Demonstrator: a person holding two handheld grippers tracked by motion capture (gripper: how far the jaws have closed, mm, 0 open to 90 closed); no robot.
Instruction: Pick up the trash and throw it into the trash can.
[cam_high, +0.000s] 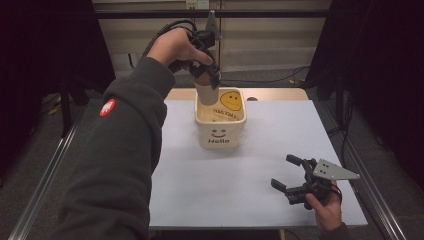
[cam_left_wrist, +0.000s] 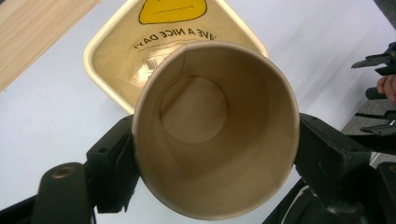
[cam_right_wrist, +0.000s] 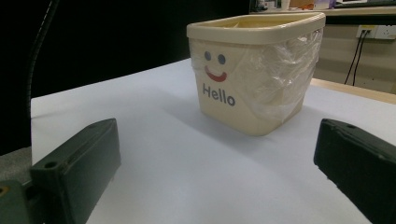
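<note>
My left gripper (cam_high: 214, 80) pinches a paper cup (cam_left_wrist: 215, 126), one jaw pressed to each side of its wall. The cup hangs upright, mouth up, just above the far left corner of the bin (cam_high: 220, 142), partly over its opening. My right gripper (cam_high: 295, 175) rests on the table (cam_high: 240, 185) well to the near right of the bin, jaws spread wide with nothing between them.
</note>
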